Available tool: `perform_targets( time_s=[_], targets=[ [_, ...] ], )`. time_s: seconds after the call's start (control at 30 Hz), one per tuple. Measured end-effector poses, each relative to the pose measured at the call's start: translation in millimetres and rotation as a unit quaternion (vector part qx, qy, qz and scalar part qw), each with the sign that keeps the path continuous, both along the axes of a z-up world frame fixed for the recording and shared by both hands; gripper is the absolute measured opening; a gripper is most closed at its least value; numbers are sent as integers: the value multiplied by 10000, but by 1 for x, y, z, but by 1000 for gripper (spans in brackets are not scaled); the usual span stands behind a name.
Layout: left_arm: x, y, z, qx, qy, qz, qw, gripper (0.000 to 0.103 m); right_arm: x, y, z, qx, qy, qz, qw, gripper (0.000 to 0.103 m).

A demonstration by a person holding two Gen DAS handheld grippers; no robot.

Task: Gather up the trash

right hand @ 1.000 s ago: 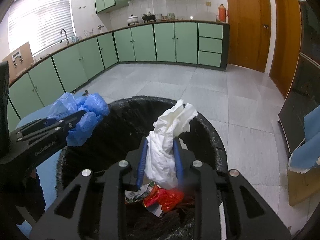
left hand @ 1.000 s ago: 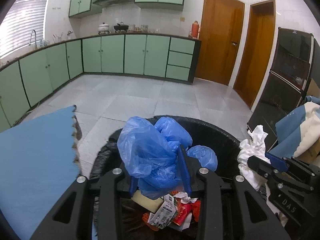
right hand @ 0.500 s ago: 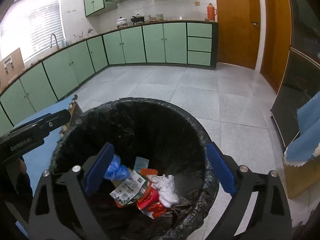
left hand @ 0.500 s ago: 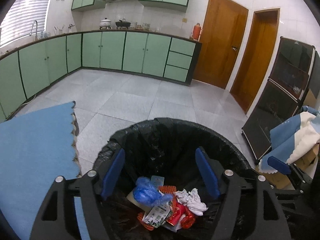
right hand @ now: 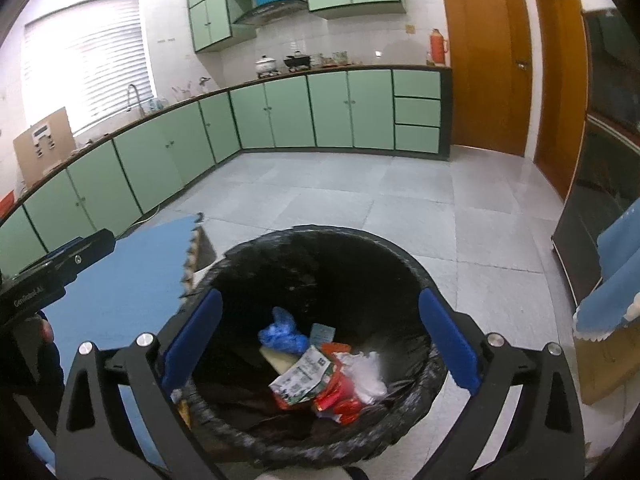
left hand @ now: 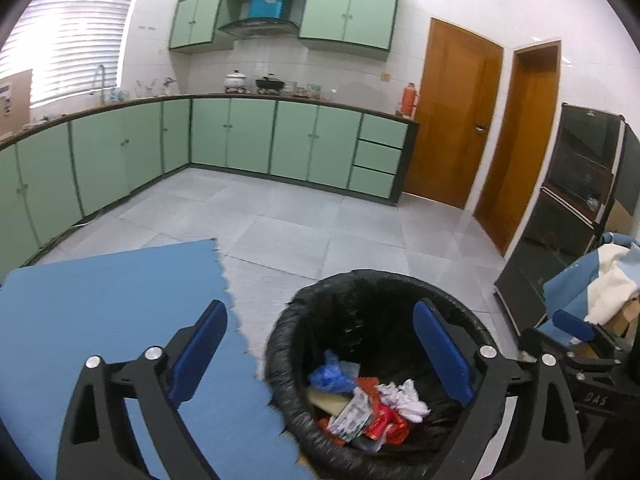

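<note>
A bin lined with a black bag (left hand: pixel 352 288) (right hand: pixel 320 240) stands on the floor beside a blue mat. Inside lie a crumpled blue plastic bag (left hand: pixel 330 376) (right hand: pixel 282 336), a white tissue wad (left hand: pixel 404 396) (right hand: pixel 366 376), red wrappers (right hand: pixel 336 396) and a printed packet (right hand: pixel 302 376). My left gripper (left hand: pixel 320 356) is open and empty, above the bin's left rim, one finger over the mat. My right gripper (right hand: pixel 320 340) is open and empty, straddling the bin opening. Each gripper shows at the edge of the other's view.
A blue foam mat (left hand: pixel 104 304) (right hand: pixel 120 280) covers the surface left of the bin. Green cabinets (left hand: pixel 248 136) line the far walls. A dark glass cabinet (left hand: pixel 576 200) and a blue-and-white cloth pile (left hand: pixel 596 284) stand right. Grey tiled floor (right hand: pixel 340 196) lies beyond.
Both grippers opened and let go: the blue bag and the white tissue dropped into the bin. Both grippers have since risen, the left also shifting left over the mat.
</note>
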State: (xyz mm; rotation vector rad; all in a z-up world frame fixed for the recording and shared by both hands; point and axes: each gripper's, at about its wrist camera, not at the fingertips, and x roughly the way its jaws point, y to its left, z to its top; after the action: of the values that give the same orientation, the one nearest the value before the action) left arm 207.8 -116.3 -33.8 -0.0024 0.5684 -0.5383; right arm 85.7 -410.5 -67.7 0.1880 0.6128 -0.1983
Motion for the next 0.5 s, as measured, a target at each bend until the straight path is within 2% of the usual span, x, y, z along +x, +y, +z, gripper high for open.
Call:
perform_targets(
  time_s=[0.27, 0.5],
  targets=[
    [-32, 43, 12, 265, 10, 429, 9987, 95, -22, 33, 27, 18, -42, 173, 9998, 98],
    [-59, 67, 20, 405, -26, 552, 9977, 95, -43, 59, 46, -16, -71, 413, 9991, 98]
  ],
)
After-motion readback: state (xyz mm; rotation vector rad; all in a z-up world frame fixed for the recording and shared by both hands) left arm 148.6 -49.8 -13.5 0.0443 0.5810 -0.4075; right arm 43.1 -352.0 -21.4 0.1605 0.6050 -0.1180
